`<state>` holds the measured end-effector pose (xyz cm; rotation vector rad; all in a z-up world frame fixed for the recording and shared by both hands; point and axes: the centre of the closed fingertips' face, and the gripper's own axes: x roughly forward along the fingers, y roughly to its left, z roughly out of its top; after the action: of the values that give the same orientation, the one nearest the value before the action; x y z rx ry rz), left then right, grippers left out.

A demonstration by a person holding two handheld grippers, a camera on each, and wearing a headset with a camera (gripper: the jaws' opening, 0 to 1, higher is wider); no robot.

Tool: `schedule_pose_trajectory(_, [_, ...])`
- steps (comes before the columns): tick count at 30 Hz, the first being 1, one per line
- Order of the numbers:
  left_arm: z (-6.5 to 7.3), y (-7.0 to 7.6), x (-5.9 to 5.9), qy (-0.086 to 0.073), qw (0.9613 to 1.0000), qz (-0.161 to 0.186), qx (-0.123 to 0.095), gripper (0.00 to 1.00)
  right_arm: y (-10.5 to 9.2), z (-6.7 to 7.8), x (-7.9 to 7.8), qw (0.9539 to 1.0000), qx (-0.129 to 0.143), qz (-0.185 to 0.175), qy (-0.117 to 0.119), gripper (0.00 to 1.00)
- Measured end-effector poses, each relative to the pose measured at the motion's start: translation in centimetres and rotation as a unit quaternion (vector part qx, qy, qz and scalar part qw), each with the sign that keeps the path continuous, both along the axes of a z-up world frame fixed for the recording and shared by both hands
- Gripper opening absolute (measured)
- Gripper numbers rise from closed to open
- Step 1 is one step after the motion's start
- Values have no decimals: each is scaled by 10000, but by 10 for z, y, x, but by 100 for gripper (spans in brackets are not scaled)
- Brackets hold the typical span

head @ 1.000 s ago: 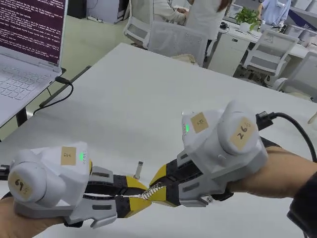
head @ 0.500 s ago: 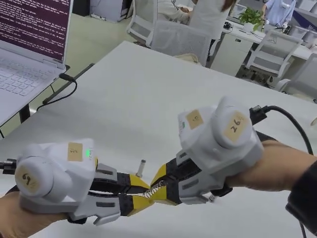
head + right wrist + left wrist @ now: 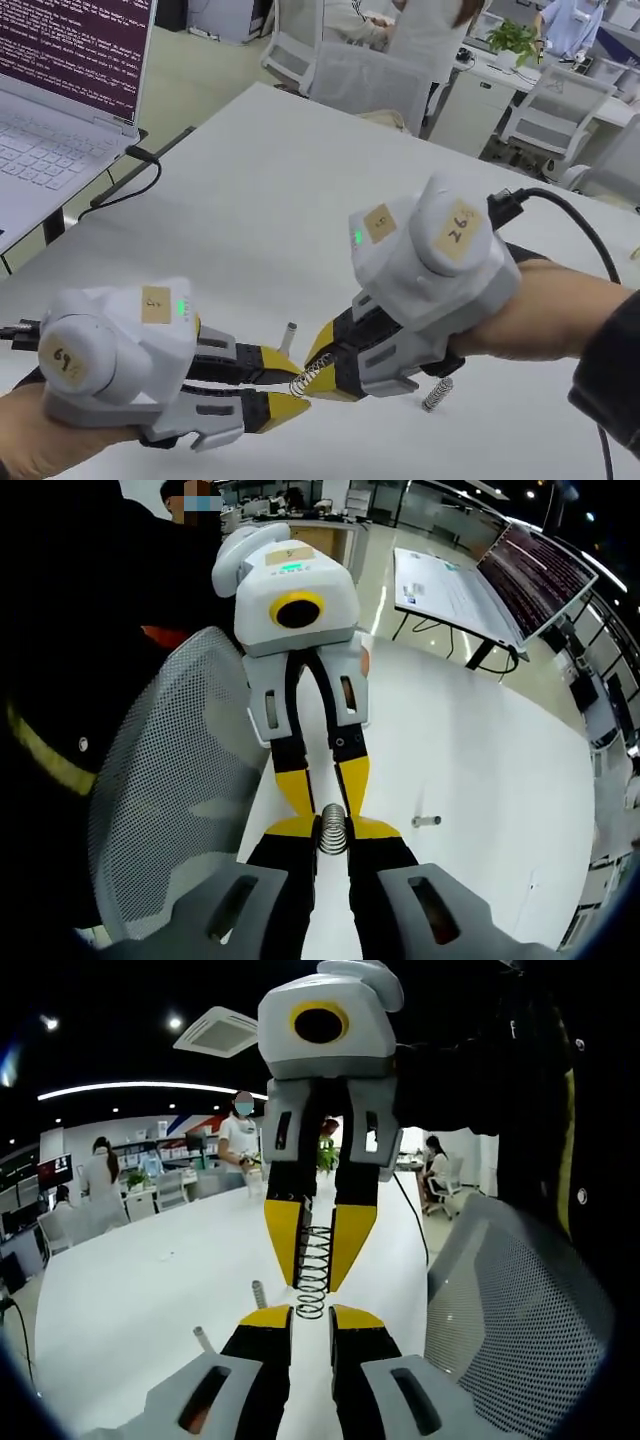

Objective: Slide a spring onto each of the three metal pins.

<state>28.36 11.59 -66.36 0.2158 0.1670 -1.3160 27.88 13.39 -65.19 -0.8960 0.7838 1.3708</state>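
Nearest the person, the left hand-held gripper [image 3: 275, 385] points right, its yellow-tipped jaws a little spread with nothing between them that I can make out. Tip to tip with it, the right hand-held gripper [image 3: 320, 366] comes in from the right, pinching a spring [image 3: 308, 376] between its yellow tips. The spring's free end sticks out toward the left jaws and sits right at their tips. Just behind the meeting jaws, a pin [image 3: 289, 337] stands upright on the white counter [image 3: 300, 200]; in the left gripper view a second pin [image 3: 203, 1340] stands near it. A loose spring [image 3: 437, 393] lies on the counter under the right hand-held gripper's body. Farther off to the left, an open laptop [image 3: 60, 90] has a black cable [image 3: 125, 190] plugged into its side. Beyond the counter's far edge are office chairs [image 3: 365, 85].
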Motion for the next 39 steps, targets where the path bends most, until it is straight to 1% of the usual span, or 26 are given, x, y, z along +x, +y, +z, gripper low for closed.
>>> schedule_pose_trajectory(2, [0,2,1,17,10000,54,-39,13,-1,0,2,10000,-26,5,-28,8])
schedule_pose_trajectory(4, [-2,5,2,109,9999,106,-54,17,-1,1,3,10000,-37,2,-41,8])
schedule_pose_trajectory(6, [-5,7,4,134,9998,167,-42,22,-3,1,5,10000,-35,-18,-53,8])
schedule_pose_trajectory(9, [-11,12,5,254,9993,288,-3,30,-6,1,9,9999,-47,-55,-73,8])
schedule_pose_trajectory(10, [-12,12,5,252,9992,313,-9,33,-6,1,10,9999,-45,-65,-73,8])
schedule_pose_trajectory(11, [-14,14,5,216,9992,339,10,34,-7,0,11,9999,-49,-83,-81,8])
schedule_pose_trajectory(14, [-22,19,8,128,9987,462,188,39,-8,0,14,9999,-52,-102,-111,8])
schedule_pose_trajectory(15, [-26,21,9,136,9984,498,233,40,-8,0,15,9999,-44,-104,-110,8])
schedule_pose_trajectory(17, [-30,24,13,93,9977,611,288,45,-7,-1,17,9999,-42,-111,-118,8])
schedule_pose_trajectory(19, [-34,27,15,135,9972,668,310,47,-7,-1,19,9998,-32,-126,-116,8])
schedule_pose_trajectory(23, [-39,34,19,186,9960,829,272,52,-8,-2,22,9998,-44,-147,-109,8])
schedule_pose_trajectory(24, [-40,35,20,175,9955,882,291,54,-9,-2,24,9998,-54,-158,-120,8])
schedule_pose_trajectory(26, [-41,37,22,188,9949,945,284,62,-11,-2,27,9998,-55,-182,-112,8])
schedule_pose_trajectory(28, [-44,39,22,220,9944,980,317,62,-12,-1,32,9996,-49,-229,-126,8])
schedule_pose_trajectory(29, [-45,40,24,192,9938,1033,351,64,-14,-1,35,9996,-50,-251,-139,8])
schedule_pose_trajectory(31, [-47,41,24,206,9937,1039,376,65,-15,-1,40,9995,-32,-300,-125,8])
schedule_pose_trajectory(33, [-47,42,26,199,9932,1093,358,68,-18,-2,45,9993,-52,-349,-125,8])
schedule_pose_trajectory(36, [-48,44,27,232,9925,1146,350,70,-21,-3,51,9991,-71,-403,-107,8])
schedule_pose_trajectory(39, [-50,45,27,261,9918,1208,336,73,-25,-2,61,9987,-97,-473,-135,8])
